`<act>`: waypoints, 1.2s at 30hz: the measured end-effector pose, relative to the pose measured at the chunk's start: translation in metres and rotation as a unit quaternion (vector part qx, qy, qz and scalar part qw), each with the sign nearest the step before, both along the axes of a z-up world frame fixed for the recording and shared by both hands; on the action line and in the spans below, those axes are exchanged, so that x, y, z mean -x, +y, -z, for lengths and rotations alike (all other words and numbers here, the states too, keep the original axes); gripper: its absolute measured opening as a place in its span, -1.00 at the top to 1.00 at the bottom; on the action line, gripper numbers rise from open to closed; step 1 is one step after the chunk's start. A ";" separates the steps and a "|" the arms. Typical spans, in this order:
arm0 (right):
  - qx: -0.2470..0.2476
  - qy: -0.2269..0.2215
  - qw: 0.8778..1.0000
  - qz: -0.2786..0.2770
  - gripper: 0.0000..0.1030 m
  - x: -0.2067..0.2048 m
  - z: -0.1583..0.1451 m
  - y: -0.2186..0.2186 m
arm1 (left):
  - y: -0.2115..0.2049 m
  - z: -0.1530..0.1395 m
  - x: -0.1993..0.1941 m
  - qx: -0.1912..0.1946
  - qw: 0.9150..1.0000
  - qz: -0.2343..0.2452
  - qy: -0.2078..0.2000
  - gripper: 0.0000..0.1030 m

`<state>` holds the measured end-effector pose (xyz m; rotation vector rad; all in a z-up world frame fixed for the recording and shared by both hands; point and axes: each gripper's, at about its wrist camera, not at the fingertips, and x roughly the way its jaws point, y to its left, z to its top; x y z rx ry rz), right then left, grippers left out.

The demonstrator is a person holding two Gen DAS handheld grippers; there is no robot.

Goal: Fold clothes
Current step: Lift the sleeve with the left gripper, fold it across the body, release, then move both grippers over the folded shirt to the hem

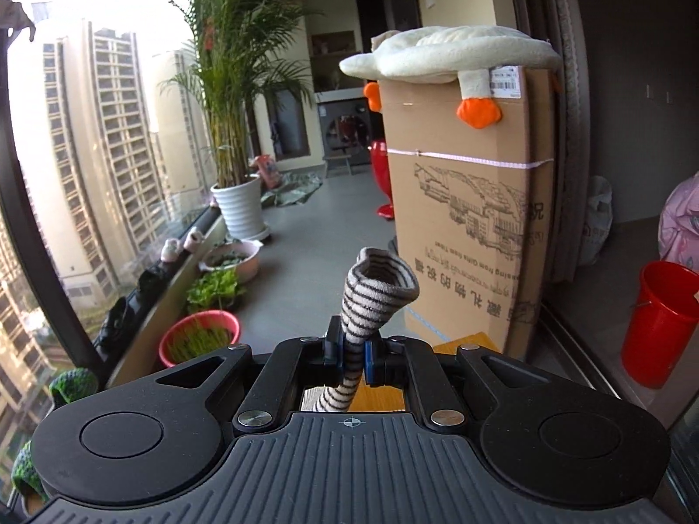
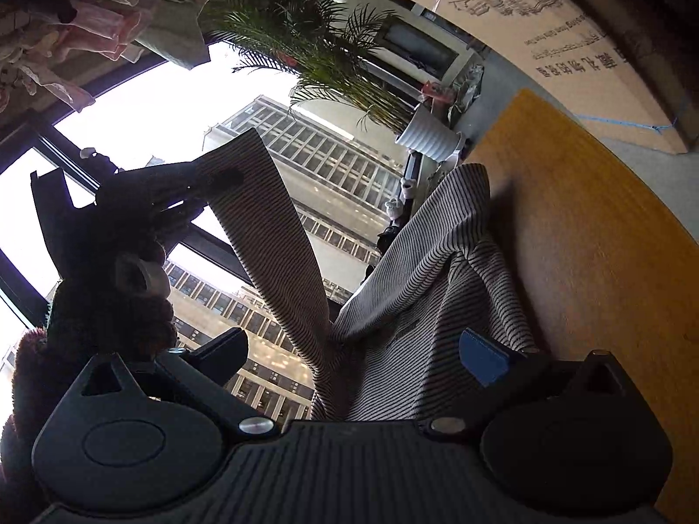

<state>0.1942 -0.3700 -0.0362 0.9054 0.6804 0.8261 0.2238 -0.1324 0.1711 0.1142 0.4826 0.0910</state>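
At twelve o'clock of my left gripper (image 1: pixel 354 351), fingers pinch one striped garment (image 1: pixel 371 292); right gripper (image 2: pixel 349 349) fingers spread wide over it.

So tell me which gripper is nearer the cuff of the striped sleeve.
Left. The left gripper is shut on the striped sleeve just below its cuff. The right gripper is open over the garment's body on the wooden table.

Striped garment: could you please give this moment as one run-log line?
left gripper: shut on striped sleeve | right gripper: open over striped garment | table: garment unfolded
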 end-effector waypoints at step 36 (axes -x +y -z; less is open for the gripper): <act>0.184 -0.056 0.981 -0.024 -1.00 0.013 -0.002 0.050 | 0.135 0.120 0.092 0.187 0.975 -0.038 0.112 -0.16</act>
